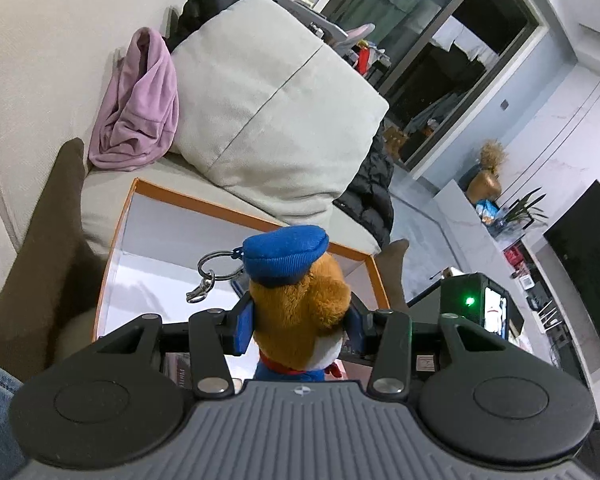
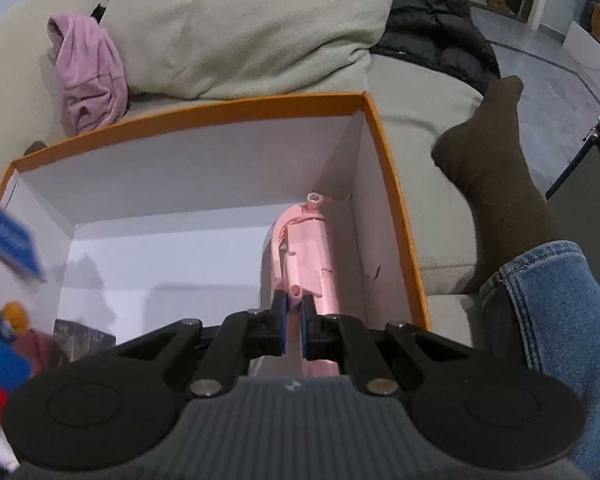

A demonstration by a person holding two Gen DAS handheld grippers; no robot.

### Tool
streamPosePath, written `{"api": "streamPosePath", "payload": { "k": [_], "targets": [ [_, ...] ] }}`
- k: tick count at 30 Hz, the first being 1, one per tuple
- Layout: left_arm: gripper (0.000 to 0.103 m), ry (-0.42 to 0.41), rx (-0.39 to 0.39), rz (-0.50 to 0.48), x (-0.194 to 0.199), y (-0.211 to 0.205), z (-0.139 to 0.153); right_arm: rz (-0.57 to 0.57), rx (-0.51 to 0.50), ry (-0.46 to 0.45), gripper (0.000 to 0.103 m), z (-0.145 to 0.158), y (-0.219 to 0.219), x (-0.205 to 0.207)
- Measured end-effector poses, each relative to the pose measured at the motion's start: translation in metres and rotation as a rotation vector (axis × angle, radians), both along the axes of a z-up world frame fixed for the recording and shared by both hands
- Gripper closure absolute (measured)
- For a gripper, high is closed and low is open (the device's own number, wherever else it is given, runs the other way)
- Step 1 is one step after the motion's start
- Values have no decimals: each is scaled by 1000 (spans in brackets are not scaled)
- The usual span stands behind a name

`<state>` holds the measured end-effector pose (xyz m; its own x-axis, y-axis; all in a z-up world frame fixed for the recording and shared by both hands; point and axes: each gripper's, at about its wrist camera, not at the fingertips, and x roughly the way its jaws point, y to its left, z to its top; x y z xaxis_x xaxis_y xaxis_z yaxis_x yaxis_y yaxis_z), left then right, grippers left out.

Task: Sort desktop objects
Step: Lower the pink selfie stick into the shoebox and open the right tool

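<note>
Left claw (image 1: 300, 328) clamps one plush keychain (image 1: 300, 300); right claw (image 2: 296, 328) pinches one pink tool (image 2: 304, 252) (inside one orange-rimmed box (image 2: 396, 200)).

Plush toy (image 1: 300, 312) lower half hidden, perhaps behind tongs body; face unseen.

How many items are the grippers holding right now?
2. The plush keychain sits clamped in the left gripper above the orange box. The pink plastic item is pinched by the right gripper, down inside the box by its right wall.
</note>
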<state>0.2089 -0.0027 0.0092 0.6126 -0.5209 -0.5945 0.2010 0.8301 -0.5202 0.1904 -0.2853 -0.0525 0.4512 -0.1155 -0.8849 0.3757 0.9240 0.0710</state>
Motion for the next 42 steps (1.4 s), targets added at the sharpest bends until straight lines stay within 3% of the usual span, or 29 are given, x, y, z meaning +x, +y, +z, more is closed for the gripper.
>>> {"api": "streamPosePath", "payload": {
  "k": [10,16,20,22,24,30,34,37,42],
  "targets": [
    [51,-22,48,12,9,2,13,69,-3,15,95,1,0,-5],
    [51,-48,109,14,22,3,22,114,1,-28,94,12,-5,-10],
    [51,-49,157,14,33,1,24,185,-33,-101,85,21,-3,-11],
    [51,-48,172,19,39,2,23,221,-59,-87,79,19,1,-5],
    [51,-54,192,27,45,4,22,297,-98,-84,78,18,6,1],
    [51,-48,229,6,61,6,17,680,-180,-16,75,6,34,26],
    [51,-26,282,-38,69,1,7,879,-302,44,76,-5,54,29],
    [51,-5,317,-56,75,-2,-5,955,-393,77,76,-14,63,28],
    [51,24,387,-72,83,-6,-22,1015,-449,89,76,-21,58,25]
  ]
}}
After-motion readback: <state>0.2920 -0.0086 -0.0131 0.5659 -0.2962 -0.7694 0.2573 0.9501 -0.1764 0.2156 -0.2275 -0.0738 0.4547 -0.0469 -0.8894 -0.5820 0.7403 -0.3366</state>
